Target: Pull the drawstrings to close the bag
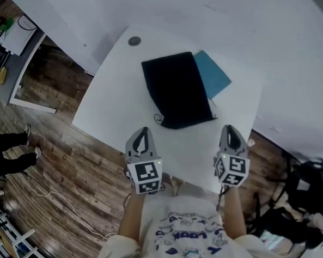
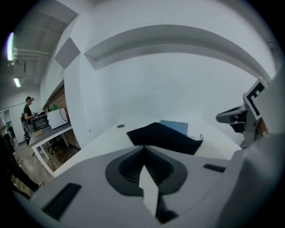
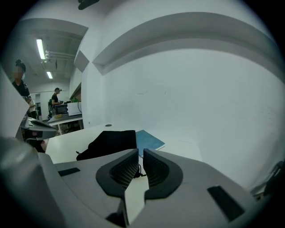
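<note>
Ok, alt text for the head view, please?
A black drawstring bag lies flat on a white table, overlapping a blue sheet beside it. The left gripper and right gripper hang over the table's near edge, short of the bag, neither touching it.

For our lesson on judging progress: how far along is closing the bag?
Done: nothing; the bag lies flat on the table, cords lying loose. In hand: nothing; left gripper shut and empty, right gripper slightly apart, both short of the bag. Left: grip the cords and pull.
</note>
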Available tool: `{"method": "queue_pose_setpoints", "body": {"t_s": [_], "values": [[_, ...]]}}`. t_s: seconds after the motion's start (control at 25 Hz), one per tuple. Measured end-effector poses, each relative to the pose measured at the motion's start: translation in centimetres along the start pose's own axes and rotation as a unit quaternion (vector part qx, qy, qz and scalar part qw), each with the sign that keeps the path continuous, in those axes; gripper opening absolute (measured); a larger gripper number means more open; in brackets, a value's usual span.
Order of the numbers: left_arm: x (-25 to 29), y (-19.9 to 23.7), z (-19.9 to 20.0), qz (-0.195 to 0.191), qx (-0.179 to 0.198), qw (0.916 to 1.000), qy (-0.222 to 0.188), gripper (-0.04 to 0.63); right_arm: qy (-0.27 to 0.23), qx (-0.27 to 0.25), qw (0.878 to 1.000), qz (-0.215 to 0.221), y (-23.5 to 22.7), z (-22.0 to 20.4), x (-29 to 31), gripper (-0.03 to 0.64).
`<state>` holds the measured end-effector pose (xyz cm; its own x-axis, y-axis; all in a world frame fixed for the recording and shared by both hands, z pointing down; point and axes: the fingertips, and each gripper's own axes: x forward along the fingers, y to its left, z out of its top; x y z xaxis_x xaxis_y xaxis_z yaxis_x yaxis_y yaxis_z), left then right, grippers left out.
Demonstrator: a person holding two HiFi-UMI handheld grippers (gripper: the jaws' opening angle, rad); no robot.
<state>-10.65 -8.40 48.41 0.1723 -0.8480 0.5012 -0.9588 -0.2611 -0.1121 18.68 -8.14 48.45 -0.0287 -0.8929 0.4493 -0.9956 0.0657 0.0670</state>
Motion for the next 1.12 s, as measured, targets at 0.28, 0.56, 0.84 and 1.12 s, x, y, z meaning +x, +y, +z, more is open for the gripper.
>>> {"method": "queue_pose_setpoints", "body": {"t_s": [0.28,0.56,0.84,1.12], "values": [[3.0,0.6,-2.8,-0.035,0.01,0.9979,0.053,0.002,0.04,-0.001,0.999,0.003,0.9,-1.6,2.4,0.06],[4.4,0.2,-5.3,-0.043,-0.005,0.9945,0.095,0.002,0.071,-0.004,0.997,0.006,0.7,-3.9,4.1,0.06],[4.9,-0.4,-7.1,-0.055,-0.03,0.9899,0.127,0.002,0.098,0.002,0.995,0.004,0.2,-6.2,5.9,0.06],[5.0,-2.0,-7.9,-0.104,-0.078,0.9814,0.141,0.002,0.095,0.016,0.995,-0.009,-1.0,-6.7,5.9,0.014]]}}
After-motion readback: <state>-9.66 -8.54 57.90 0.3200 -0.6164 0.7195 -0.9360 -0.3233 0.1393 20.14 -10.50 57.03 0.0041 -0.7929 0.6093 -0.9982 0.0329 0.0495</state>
